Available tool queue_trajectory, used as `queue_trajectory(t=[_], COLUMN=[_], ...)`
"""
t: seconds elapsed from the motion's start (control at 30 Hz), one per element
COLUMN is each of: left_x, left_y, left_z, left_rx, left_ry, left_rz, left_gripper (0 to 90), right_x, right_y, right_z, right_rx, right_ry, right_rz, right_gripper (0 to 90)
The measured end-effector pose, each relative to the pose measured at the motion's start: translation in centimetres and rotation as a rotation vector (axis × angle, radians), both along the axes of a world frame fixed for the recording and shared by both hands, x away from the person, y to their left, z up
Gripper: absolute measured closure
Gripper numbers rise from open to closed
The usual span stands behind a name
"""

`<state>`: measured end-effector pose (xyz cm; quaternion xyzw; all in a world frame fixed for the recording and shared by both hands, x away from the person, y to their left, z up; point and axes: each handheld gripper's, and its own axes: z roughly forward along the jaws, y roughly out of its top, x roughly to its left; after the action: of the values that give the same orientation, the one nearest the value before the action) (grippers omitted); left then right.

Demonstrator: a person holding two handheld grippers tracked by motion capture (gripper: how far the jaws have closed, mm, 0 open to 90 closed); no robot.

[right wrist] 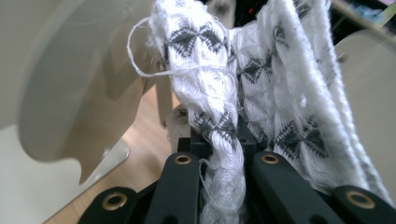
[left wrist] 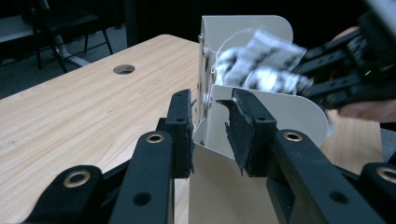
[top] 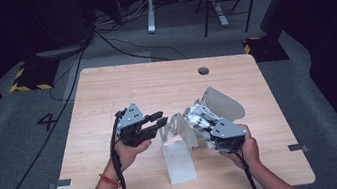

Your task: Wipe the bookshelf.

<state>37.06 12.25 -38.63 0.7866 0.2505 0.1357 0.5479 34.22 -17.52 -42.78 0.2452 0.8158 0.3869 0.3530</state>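
A white sheet-metal stand with hinged, rounded flaps [top: 179, 166] sits on the wooden table [top: 129, 85], near the front. A white knitted cloth with dark diamond marks [top: 197, 115] is bunched between its flaps. My right gripper [top: 208, 130] is shut on that cloth [right wrist: 210, 93], whose folds run up from between the jaws [right wrist: 219, 140]. My left gripper [top: 160, 119] lies level at the stand's left flap. Its jaws [left wrist: 210, 121] stand apart on either side of the flap's thin edge [left wrist: 205, 126], and I see no pad pressing it. The cloth [left wrist: 261, 60] and the right gripper [left wrist: 327, 79] lie beyond.
A round cable hole [top: 203, 71] is in the table's far right part. Cables [top: 113, 42], a desk leg [top: 149, 6] and a chair [top: 225, 0] stand on the grey floor behind the table. Yellow-black marked bases [top: 27, 77] flank the far corners.
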Motion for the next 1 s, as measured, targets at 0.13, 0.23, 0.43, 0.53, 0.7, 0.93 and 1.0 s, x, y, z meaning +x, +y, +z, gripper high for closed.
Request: queue_trajectory(t=[0.13,0.23,0.43,0.53,0.7,0.93,1.0], left_x=[0.0,0.0,0.0,0.1,0.1,0.1,0.1], left_y=[0.0,0.0,0.1,0.1,0.1,0.0,0.0], left_z=[-0.1,-0.1,-0.2,-0.2,-0.3,-0.3,-0.3], left_rx=[-0.007,-0.010,-0.022,-0.026,-0.029,-0.028,-0.029], left_ry=[0.001,0.002,0.007,0.006,0.007,0.003,0.002], left_rz=[-0.001,0.000,0.000,0.000,-0.001,0.002,-0.001], left_gripper=[70.1,70.1,70.1,70.1,70.1,70.2,70.2], right_x=[0.8,1.0,1.6,1.4,0.9,0.1,-0.2], right_y=[0.2,0.3,0.5,0.7,1.2,1.5,1.4], right_z=[-2.3,-3.5,-5.2,-4.6,-1.7,1.6,2.5], right_rx=[-0.041,-0.068,-0.091,-0.084,-0.021,0.051,0.091], right_ry=[0.075,0.117,0.197,0.172,0.075,-0.025,-0.042], right_rz=[-0.002,-0.001,-0.006,0.001,0.031,0.103,0.118], right_gripper=[84.7,84.7,84.7,84.7,84.6,84.6,84.6])
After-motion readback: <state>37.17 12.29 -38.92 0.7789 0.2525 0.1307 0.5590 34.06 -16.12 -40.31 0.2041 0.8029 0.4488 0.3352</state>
